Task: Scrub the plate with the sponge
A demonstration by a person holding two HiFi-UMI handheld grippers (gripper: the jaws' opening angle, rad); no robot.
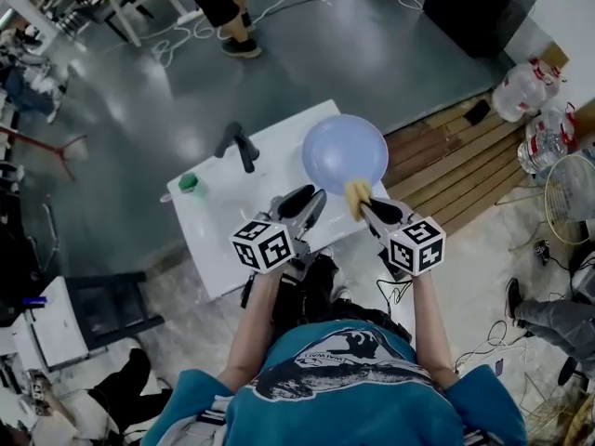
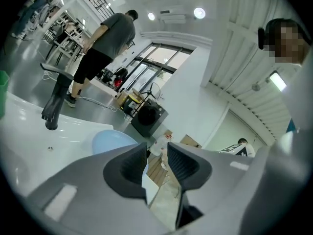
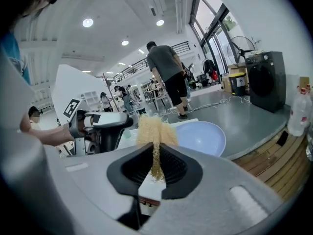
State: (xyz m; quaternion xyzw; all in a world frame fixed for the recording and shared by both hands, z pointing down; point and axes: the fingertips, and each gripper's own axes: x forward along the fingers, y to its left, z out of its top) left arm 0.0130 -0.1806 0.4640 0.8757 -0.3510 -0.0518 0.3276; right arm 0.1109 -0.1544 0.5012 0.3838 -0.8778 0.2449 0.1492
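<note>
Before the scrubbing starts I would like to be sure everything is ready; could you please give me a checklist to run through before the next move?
1. Grip on the sponge: ok, the right gripper has its jaws pinched on it.
2. Is the left gripper free to help? Ok, its jaws stand apart with nothing between them.
3. Is the plate steadied? Not ok, neither gripper holds it.
4. Is the sponge touching the plate? Cannot tell; it sits by the near rim.
5. Room around the plate: ok, the faucet and green cup stand apart on its left.
</note>
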